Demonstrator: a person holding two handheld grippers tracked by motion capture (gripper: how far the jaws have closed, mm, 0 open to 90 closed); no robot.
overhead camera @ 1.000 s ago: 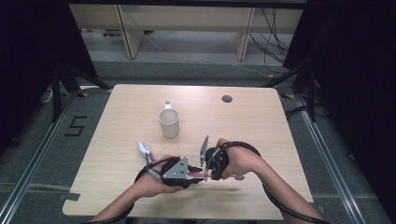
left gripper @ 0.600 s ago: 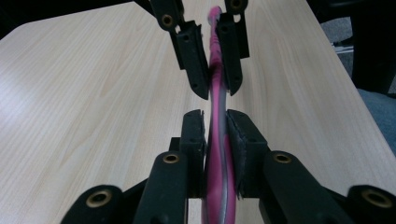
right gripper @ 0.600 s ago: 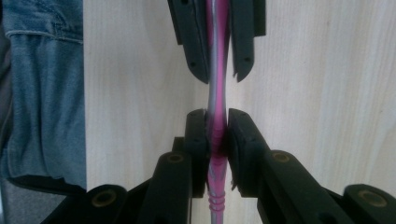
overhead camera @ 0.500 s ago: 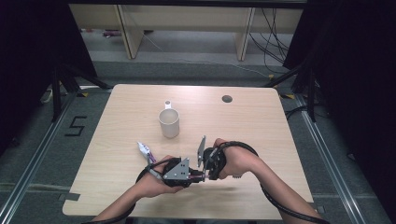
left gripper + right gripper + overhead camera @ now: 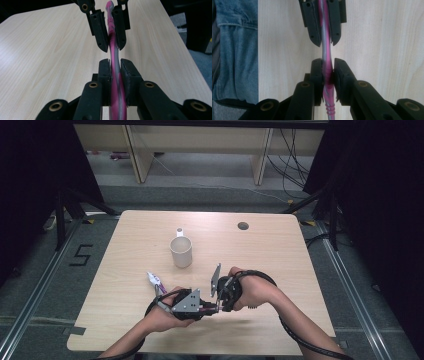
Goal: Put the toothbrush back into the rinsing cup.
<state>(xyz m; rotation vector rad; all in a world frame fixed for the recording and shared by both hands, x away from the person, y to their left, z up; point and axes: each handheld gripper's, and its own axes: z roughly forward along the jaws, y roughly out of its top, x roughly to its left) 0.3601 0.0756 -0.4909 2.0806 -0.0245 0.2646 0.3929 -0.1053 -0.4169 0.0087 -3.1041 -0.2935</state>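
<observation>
A pink and grey toothbrush handle (image 5: 113,50) hangs level above the front of the table, held from both ends. My left gripper (image 5: 115,66) has just been closing, and its pads now press on the handle. Facing it tip to tip, my right gripper (image 5: 327,66) is shut on the same handle (image 5: 325,51). In the high view, the left gripper (image 5: 206,308) and the right gripper (image 5: 219,303) meet near the table's front middle, each in a hand. The toothbrush's ends are hidden behind the jaws.
A cream mug (image 5: 181,251) stands upright behind the hands, near the table's middle. A small white and purple tube (image 5: 155,280) lies left of the left hand. A round cable hole (image 5: 243,226) is at the back. Blue jeans (image 5: 234,50) show past the front edge.
Both hands have kept their place over the front of the table. The toothbrush stays between the two grippers, and the mug and the tube have not moved.
</observation>
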